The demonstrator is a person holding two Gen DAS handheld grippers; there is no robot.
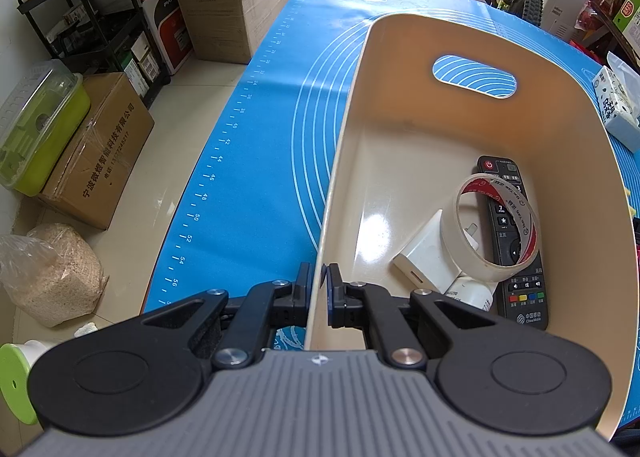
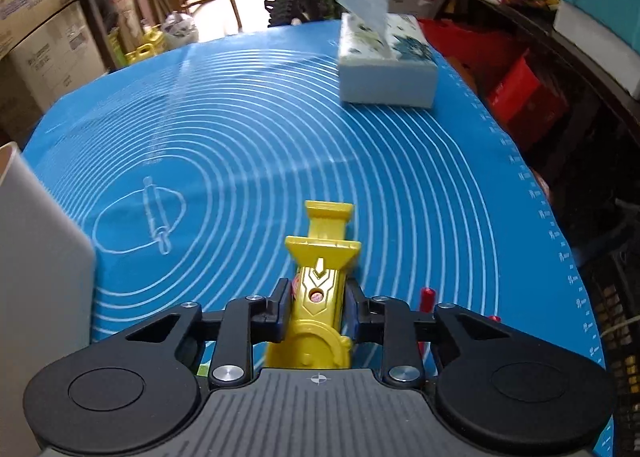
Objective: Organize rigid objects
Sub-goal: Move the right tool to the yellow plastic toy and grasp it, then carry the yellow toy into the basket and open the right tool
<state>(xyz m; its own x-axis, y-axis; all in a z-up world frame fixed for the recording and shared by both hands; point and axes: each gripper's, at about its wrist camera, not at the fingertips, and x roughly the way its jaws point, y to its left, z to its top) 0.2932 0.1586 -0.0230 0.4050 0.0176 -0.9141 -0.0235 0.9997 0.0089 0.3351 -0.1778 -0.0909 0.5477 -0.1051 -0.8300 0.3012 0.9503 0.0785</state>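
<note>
In the left wrist view, the left gripper (image 1: 319, 289) is clamped on the near left wall of a cream bin (image 1: 400, 57), one finger outside and one inside the rim. The bin stands on a blue mat (image 1: 256, 161) printed with white rings and a ruler scale. On the bin's floor lie a black remote control (image 1: 520, 289), a white charger (image 1: 424, 257) and a roll of clear tape (image 1: 496, 225); the tape leans over both the remote and the charger. A tissue box (image 1: 616, 105) sits on the mat beyond the bin's right wall.

In the right wrist view, the right gripper (image 2: 316, 303) has its fingers pressed against both sides of a yellow plastic toy (image 2: 320, 257), which lies on the mat and points away from the camera. The bin's wall (image 2: 36, 241) shows at the left edge, near the toy but apart from it. The tissue box (image 2: 384, 65) stands well beyond, toward the mat's far right.
</note>
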